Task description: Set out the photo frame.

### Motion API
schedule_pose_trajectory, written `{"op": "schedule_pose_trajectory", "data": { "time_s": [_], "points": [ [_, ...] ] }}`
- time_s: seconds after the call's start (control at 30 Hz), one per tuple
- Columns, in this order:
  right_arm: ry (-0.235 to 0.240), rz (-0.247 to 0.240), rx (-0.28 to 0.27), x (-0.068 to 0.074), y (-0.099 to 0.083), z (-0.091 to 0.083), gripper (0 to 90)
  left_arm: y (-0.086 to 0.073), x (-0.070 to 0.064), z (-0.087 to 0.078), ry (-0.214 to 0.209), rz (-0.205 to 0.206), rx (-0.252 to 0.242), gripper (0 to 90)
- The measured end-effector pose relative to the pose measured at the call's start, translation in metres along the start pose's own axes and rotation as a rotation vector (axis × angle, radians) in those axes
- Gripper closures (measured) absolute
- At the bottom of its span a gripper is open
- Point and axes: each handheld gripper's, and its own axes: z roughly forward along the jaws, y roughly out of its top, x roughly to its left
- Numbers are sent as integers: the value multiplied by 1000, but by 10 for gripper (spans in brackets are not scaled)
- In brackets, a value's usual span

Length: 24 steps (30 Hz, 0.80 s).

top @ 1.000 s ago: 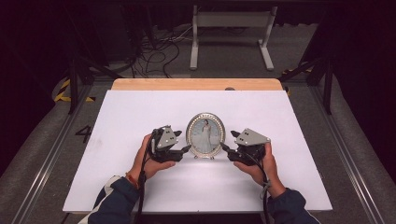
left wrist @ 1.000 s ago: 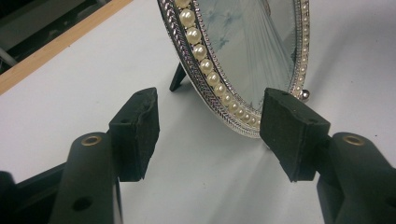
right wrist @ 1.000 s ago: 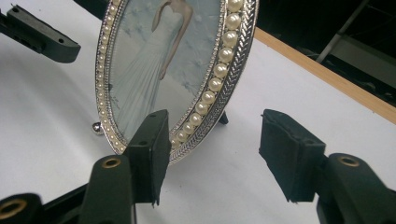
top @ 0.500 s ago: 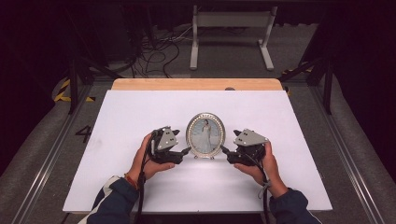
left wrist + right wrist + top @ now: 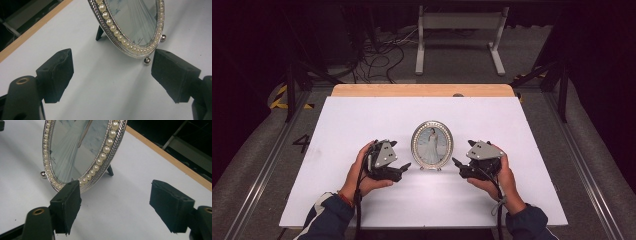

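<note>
An oval picture frame (image 5: pixel 432 145) with a pearl and silver rim stands upright on the white table (image 5: pixel 362 120), propped on a back leg and small ball feet. It holds a photo of a figure in a long white dress. My left gripper (image 5: pixel 404 169) sits just left of the frame, jaws wide open and empty; the frame's lower rim (image 5: pixel 130 37) lies ahead of them. My right gripper (image 5: pixel 455 164) sits just right of the frame, also open and empty, with the frame's edge (image 5: pixel 100 162) beyond its left jaw.
A wooden strip (image 5: pixel 422 90) runs along the table's far edge. Beyond it are a metal stand (image 5: pixel 459 35) and loose cables (image 5: pixel 377 55) on the floor. Metal rails (image 5: pixel 262 170) flank the table on both sides.
Both grippers have drawn slightly back from the frame's sides and a little toward the person. The frame stays standing in place.
</note>
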Motion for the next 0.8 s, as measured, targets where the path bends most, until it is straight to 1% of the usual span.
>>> {"op": "schedule_pose_trajectory", "data": {
  "time_s": [0.17,0.23,0.47,0.6,0.63,0.8],
  "points": [
    [-4,-3,-2,-1,-2,-3,245,-2,1,-2,3,7,7,180],
    [-3,-5,-1,-1,-3,-3,244,-3,0,-3,5,3,7,178],
    [-5,-14,10,-1,-7,-5,238,-5,0,-6,9,14,16,172],
    [-10,-16,9,-3,-9,-7,235,-7,0,-9,18,18,15,170],
    [-12,-19,11,-3,-10,-8,234,-7,0,-9,21,25,13,169],
    [-16,-14,12,-4,-12,-10,222,-9,0,-13,23,22,13,164]
  ]
}}
